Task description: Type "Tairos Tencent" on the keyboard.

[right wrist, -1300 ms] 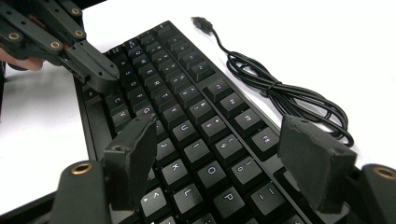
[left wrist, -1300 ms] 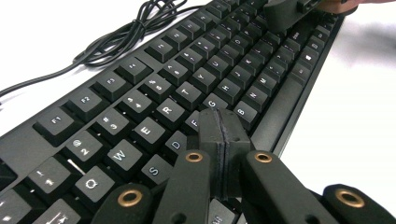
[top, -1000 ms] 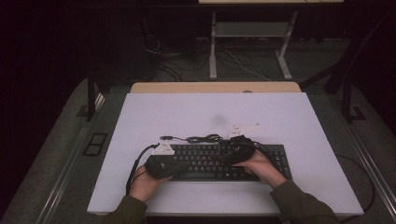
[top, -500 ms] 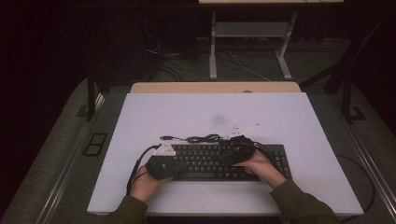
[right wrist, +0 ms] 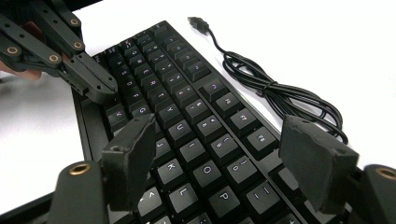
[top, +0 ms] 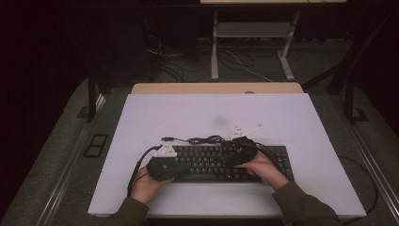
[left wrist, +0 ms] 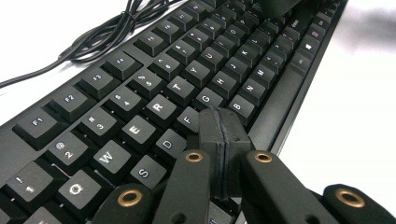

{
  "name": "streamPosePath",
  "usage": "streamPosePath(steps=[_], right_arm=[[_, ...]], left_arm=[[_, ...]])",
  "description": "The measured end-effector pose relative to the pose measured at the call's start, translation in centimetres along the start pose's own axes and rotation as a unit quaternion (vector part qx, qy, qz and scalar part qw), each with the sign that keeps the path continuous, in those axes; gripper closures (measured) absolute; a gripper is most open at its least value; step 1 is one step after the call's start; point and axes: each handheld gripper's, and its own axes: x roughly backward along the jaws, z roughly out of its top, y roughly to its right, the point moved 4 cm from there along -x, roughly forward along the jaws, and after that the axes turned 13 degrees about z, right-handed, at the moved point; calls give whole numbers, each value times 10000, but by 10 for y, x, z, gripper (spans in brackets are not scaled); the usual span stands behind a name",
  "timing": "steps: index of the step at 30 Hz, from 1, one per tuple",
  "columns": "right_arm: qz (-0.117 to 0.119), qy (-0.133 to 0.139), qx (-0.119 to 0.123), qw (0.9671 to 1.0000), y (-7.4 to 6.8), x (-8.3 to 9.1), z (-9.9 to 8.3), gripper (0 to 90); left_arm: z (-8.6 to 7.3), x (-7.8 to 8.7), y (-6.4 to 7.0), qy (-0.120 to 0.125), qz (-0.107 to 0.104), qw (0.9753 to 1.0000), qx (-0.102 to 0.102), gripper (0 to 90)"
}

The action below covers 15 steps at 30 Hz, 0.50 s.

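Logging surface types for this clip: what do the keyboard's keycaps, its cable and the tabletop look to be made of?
Keyboard keycaps: probably matte black plastic, pale printed legends, soft sheen. Cable: likely rubber-sheathed, black, bundled in flexible loops, ending in a USB plug. Tabletop: smooth white matte sheet, perhaps laminate; cannot tell.

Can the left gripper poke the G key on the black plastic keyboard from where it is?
Probably yes. The left gripper, jaws shut together, sits just over the black plastic keyboard, with the G key right beyond its tip and nothing between them.
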Motion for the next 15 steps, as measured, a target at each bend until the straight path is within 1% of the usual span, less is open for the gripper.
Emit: streamPosePath(steps=[8,10,11,15], right_arm=[[-14,28,6,10000,0,1,0,272],[-15,27,6,10000,0,1,0,272],[-15,27,7,10000,0,1,0,272],[-17,33,3,10000,1,1,0,272]], left_arm=[[4,4,-3,105,36,9999,65,890],[5,4,-5,110,52,9999,49,891],[5,4,-5,122,60,9999,82,890],[6,5,-8,111,114,9999,47,890]])
